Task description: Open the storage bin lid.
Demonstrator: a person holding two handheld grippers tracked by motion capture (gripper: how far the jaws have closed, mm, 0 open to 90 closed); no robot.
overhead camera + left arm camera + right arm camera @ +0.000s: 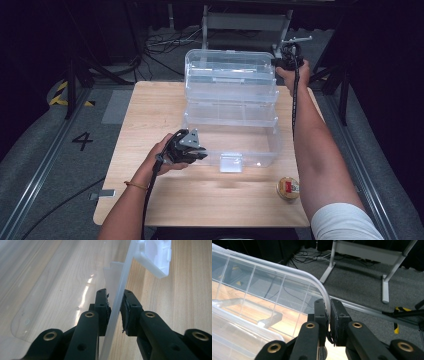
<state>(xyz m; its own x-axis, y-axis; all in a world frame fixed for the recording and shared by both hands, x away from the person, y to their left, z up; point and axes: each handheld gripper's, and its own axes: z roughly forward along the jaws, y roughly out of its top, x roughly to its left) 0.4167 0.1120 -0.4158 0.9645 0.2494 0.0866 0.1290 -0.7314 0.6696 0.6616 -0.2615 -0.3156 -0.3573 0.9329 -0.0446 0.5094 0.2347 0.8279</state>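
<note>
Left gripper (197, 154) clamps front wall (117, 302) of clear plastic box (235, 142) mid-table (165, 195), beside its white latch (231, 162). Right gripper (286, 62) pinches raised lid (230, 75) at far-right corner rim (327, 303). Small round jar (288, 188) near right front edge.

You're working in a lab-style recording studio: a lone wooden table (165, 200) on grey carpet (50, 145), black drapes all round, floor rails (35, 185), loose cables (160, 47), hazard tape (60, 92) and a painted 4 (82, 140).
</note>
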